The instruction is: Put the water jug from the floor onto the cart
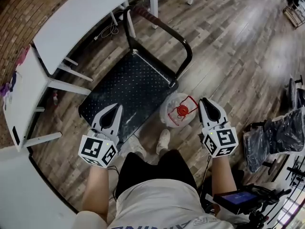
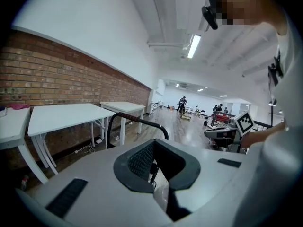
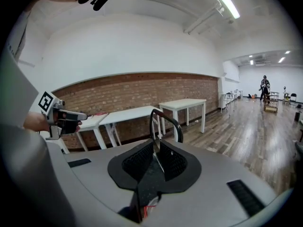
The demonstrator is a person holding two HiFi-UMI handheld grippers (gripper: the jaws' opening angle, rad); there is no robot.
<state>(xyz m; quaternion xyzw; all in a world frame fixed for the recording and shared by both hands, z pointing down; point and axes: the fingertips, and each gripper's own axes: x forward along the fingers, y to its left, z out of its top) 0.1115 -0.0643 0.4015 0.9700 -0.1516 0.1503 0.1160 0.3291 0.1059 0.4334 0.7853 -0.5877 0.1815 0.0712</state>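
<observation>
Clear plastic with a red cap and a red carry handle: water jug (image 1: 178,111). Stands upright on the wood floor (image 1: 228,46), just beside the near right corner of the cart (image 1: 128,87), not on it. Black dimpled deck on that cart, with a dark push handle (image 1: 164,30) arching over its far end.

Left gripper (image 1: 116,109): shows over the near edge of the deck in the head view, pointing forward and a little down. Jaws brought together, nothing between them.

Right gripper (image 1: 205,101): points forward just to the right of the jug, tip close beside the red carry handle; cannot tell whether touching. Jaws closed, pads all but meeting, nothing gripped.

White tables (image 1: 76,23) along the brick wall (image 1: 14,13), left of the cart. White shoes (image 1: 164,140) on the floor just behind the jug, between the two grippers.
</observation>
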